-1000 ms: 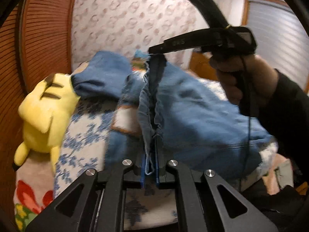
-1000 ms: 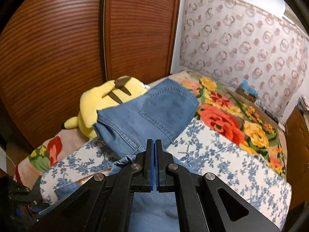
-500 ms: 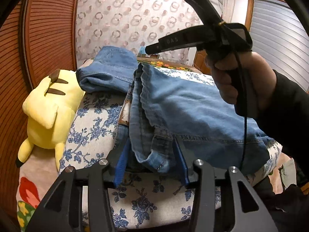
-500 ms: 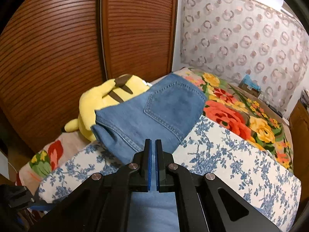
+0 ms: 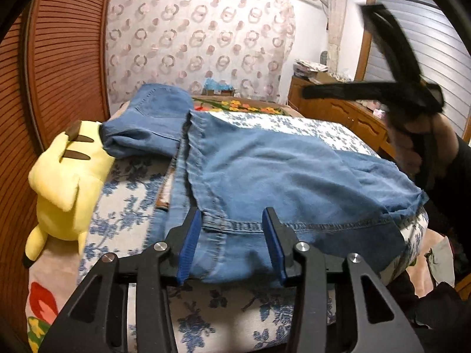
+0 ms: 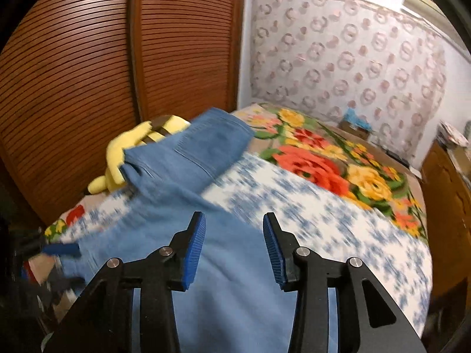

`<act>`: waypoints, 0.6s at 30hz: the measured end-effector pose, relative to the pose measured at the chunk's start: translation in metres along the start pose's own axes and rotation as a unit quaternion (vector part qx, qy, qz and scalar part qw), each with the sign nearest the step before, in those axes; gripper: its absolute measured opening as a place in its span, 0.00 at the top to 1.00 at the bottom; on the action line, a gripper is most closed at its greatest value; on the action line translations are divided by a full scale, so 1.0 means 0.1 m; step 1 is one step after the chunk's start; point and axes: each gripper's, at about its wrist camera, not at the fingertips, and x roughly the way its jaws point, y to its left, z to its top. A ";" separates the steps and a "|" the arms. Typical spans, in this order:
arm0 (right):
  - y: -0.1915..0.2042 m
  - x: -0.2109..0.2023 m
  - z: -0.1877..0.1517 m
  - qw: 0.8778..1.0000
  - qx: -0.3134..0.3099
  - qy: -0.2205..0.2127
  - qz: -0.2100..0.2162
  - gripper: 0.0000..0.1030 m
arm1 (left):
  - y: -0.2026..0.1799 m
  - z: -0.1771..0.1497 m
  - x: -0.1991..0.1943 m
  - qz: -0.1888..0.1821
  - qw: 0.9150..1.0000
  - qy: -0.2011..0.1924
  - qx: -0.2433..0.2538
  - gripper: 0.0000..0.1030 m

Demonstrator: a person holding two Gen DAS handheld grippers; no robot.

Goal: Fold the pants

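Jeans (image 5: 282, 176) lie folded across the blue-flowered bedspread (image 5: 309, 126), beside a yellow plush toy (image 5: 64, 182). Left gripper (image 5: 232, 244): jaws apart, straddling the denim's near edge, pads clear of it. Right gripper (image 6: 232, 247): jaws opening above the denim, gripping nothing.

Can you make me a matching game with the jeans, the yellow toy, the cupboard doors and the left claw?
Things:
1. jeans
2. yellow toy
3. cupboard doors
4. left claw

Descriptions:
A. brown wood with slats
B. open, blue pads
C. lying at the bed's edge by the doors
D. blue, spread on the flowered cover

Pairs: 1-D, 2-C, 3-A, 4-B
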 end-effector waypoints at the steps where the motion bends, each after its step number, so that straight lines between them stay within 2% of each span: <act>1: -0.06 -0.06 -0.08 1.000 0.005 0.003 -0.007 0.59 | -0.01 0.00 0.03 0.001 1.000 0.005 -0.001 0.57; 9: -0.42 -0.32 -0.83 0.996 0.056 0.038 -0.049 0.59 | 0.01 -0.05 0.24 0.017 0.999 0.033 -0.015 0.57; 18: -0.57 -0.09 -1.39 0.989 0.108 0.084 -0.061 0.59 | 0.00 -0.06 0.31 0.025 0.999 0.041 -0.018 0.54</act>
